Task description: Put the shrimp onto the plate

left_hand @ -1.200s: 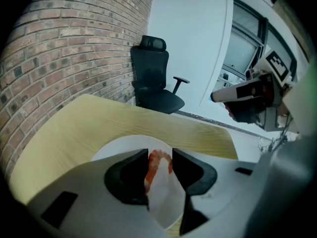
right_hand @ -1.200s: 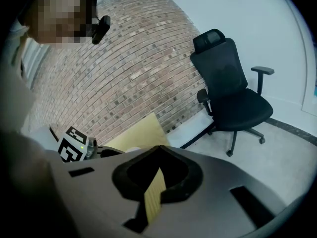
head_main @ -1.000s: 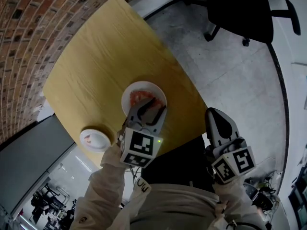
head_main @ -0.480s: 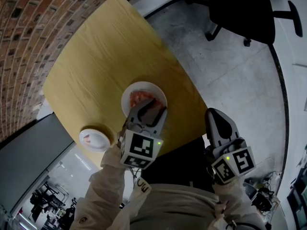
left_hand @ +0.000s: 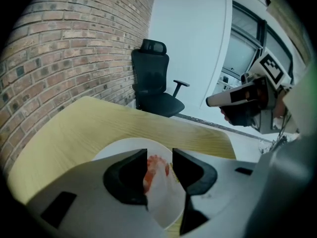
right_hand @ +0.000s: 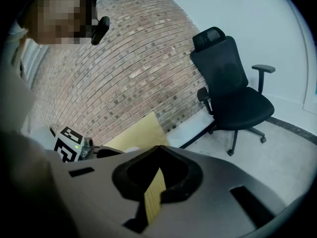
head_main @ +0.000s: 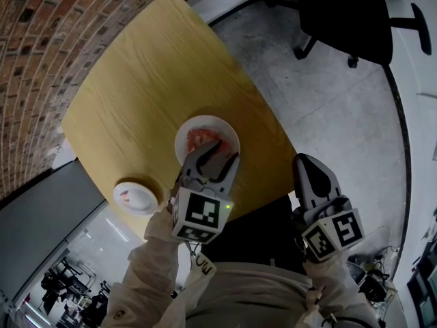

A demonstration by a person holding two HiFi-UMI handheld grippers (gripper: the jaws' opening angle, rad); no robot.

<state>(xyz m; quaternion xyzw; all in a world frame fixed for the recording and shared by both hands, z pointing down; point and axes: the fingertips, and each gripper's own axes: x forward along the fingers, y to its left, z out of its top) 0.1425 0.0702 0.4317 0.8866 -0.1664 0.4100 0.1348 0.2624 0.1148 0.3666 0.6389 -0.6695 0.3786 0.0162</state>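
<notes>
An orange-red shrimp [head_main: 199,139] lies on the white plate [head_main: 222,127] near the front edge of the yellow wooden table [head_main: 136,80]. My left gripper [head_main: 217,154] hovers over the plate's near rim with its jaws open and nothing between the pads. In the left gripper view the shrimp [left_hand: 154,166] shows on the plate [left_hand: 121,148] through the gap of the left gripper [left_hand: 159,152]. My right gripper [head_main: 307,164] is shut and empty, held off the table's right side above the floor. Seen in its own view, the right gripper [right_hand: 157,155] has its tips touching.
A small white saucer [head_main: 135,198] with a reddish bit in it sits at the table's near-left corner. A brick wall [head_main: 41,39] runs behind the table. A black office chair [head_main: 341,12] stands on the grey floor at the far right.
My left gripper has drawn back very slightly toward me, still open. The shrimp stays on the plate. The right gripper has not moved.
</notes>
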